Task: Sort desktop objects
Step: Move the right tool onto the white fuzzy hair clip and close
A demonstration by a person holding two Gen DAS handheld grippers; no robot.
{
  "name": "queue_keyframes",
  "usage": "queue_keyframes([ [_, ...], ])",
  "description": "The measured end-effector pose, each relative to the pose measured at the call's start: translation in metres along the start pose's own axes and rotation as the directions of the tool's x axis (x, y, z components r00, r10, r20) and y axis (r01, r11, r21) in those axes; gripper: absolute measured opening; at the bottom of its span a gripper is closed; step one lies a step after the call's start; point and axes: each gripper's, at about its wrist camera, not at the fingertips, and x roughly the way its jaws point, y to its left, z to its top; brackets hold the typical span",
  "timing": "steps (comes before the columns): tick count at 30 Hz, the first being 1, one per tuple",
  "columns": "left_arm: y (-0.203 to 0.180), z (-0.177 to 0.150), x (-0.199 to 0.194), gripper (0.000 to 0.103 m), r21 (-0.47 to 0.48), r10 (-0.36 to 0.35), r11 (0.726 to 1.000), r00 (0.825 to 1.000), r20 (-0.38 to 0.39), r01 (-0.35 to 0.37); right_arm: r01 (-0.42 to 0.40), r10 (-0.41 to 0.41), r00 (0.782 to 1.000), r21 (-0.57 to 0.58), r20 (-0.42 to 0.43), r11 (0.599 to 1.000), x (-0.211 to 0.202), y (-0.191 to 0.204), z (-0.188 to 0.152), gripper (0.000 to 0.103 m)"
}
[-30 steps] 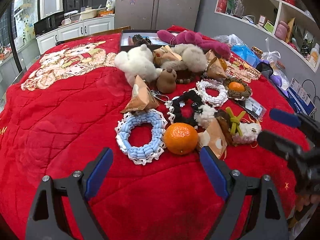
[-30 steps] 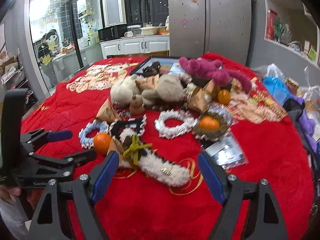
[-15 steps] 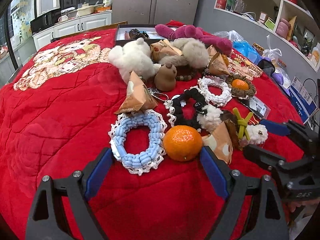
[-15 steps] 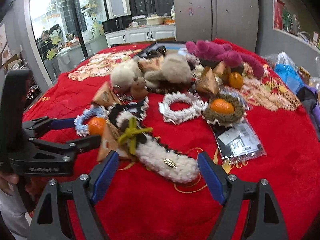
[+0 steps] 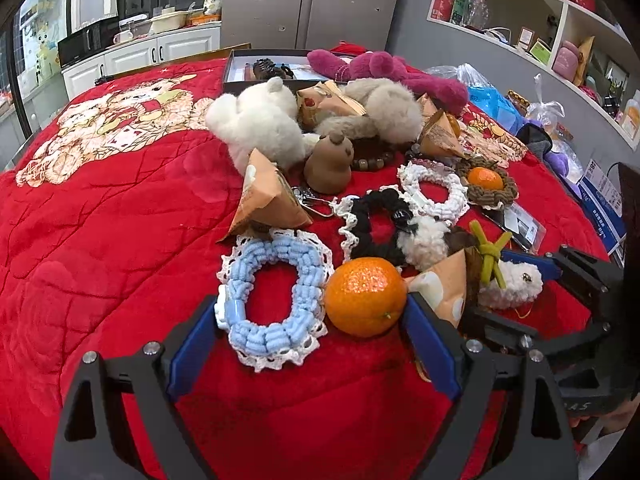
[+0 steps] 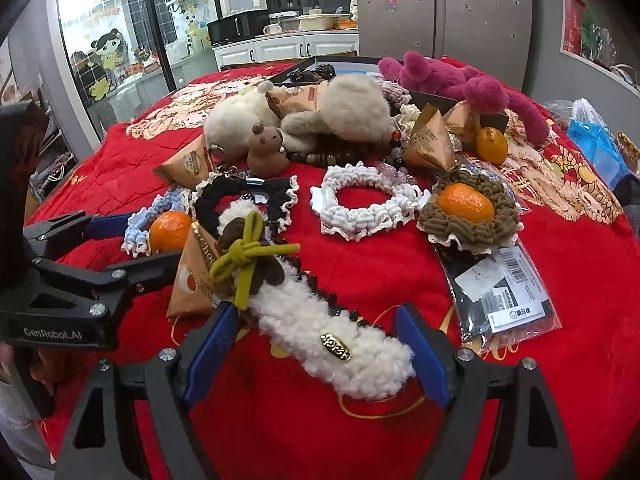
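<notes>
Left gripper [image 5: 310,344] gaping wide, blue scrunchie [image 5: 276,294] and orange [image 5: 363,297] both between the pads, nothing gripped; right gripper [image 6: 316,354] also wide, jaws just closing a little around the white fluffy clip [image 6: 332,332], not yet pinching. Judged as the reach-to-pick step on the red cloth [image 5: 100,220]: next, lower and close on one item only. Compared with a second ago, both closer and lower over the pile

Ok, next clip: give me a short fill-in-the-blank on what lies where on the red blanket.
1. The small orange sits in a ____ crocheted scrunchie.
2. Between the right gripper fingers lies a fluffy ____ hair clip.
3. Beside the near orange lies a ____ scrunchie.

Missing words: brown; white; blue
</notes>
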Motion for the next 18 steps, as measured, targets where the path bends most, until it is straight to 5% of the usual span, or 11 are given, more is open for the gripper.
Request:
queue_keyframes([
  [2, -0.004, 0.000, 0.000, 0.077, 0.020, -0.007, 1.000, 1.000, 0.002, 0.006, 0.014, -0.013, 1.000, -0.010, 0.004, 1.000, -0.001, 0.001, -0.001, 0.061],
  [4, -0.008, 0.000, -0.002, 0.062, 0.028, -0.024, 0.999, 1.000, 0.007, 0.023, 0.027, -0.027, 1.000, 0.012, 0.009, 1.000, -0.003, -0.002, -0.001, 0.056],
  [18, 0.003, -0.003, -0.030, 0.054, -0.027, -0.029, 0.999, 0.998, 0.047, 0.031, -0.010, 0.000, 0.996, 0.108, 0.090, 0.994, -0.037, -0.012, 0.007, 0.036],
])
